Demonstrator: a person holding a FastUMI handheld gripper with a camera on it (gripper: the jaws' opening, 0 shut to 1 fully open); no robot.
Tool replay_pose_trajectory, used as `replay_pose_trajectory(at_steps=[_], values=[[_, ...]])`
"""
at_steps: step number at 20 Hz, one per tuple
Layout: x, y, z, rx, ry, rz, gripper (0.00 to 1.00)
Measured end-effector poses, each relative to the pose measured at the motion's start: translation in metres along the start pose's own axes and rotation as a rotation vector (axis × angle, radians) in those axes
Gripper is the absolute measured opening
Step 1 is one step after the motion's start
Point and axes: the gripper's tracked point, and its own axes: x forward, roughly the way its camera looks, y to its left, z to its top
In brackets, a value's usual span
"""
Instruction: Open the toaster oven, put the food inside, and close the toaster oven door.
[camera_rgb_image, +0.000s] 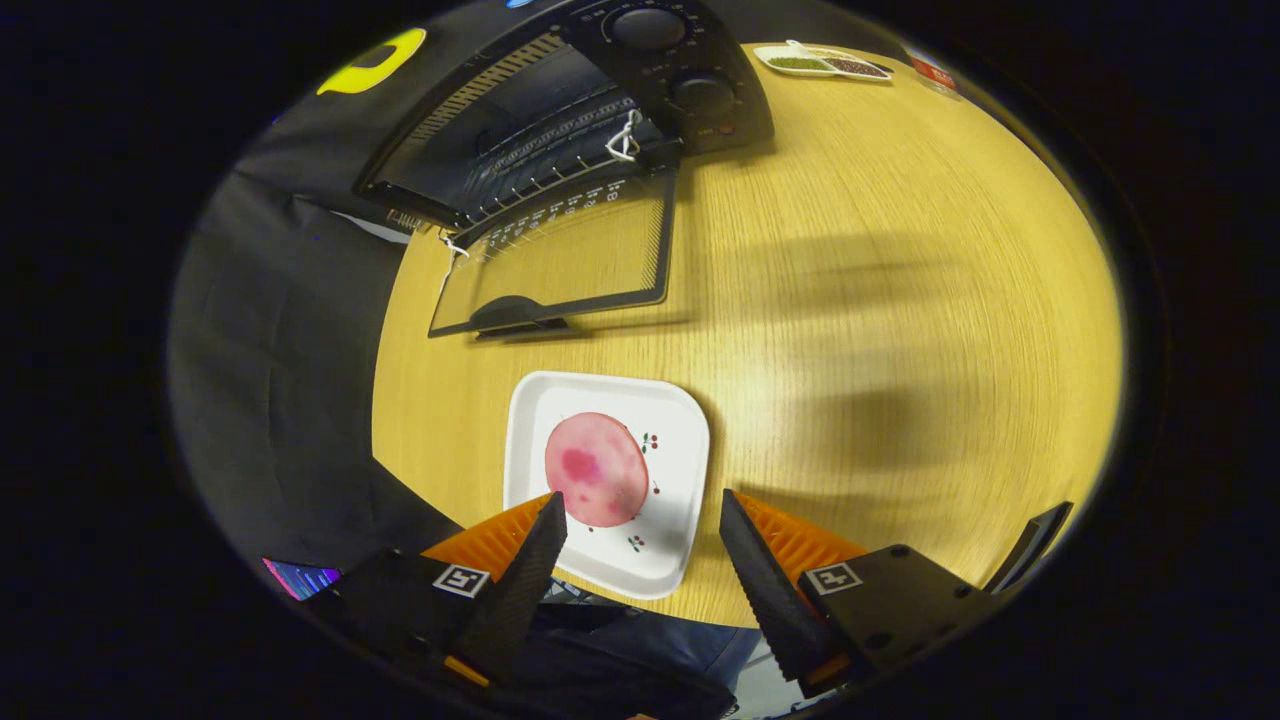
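A black toaster oven (640, 70) stands at the far side of the wooden table (880, 300), its glass door (560, 260) folded down flat and the wire rack (545, 150) showing inside. A round pink slice of food (596, 469) lies on a white square plate (660, 420) near the table's front edge. My gripper (640, 505) hovers above the plate, open, with the slice just ahead of the left fingertip and the plate's near half between the fingers. Nothing is held.
A small white dish (822, 62) with green and dark contents sits at the far right corner of the table. Black cloth (270, 340) hangs left of the table. The oven's two knobs (700, 95) face right of the door.
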Motion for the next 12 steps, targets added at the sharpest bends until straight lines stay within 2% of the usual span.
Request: replay_pose_trajectory(at_steps=[4,6,12], values=[[0.007,-0.002,-0.006,0.033,0.052,0.027,0.95],[0.011,-0.005,-0.005,0.048,0.055,0.028,0.80],[0.015,-0.022,-0.007,0.089,0.077,0.007,0.17]])
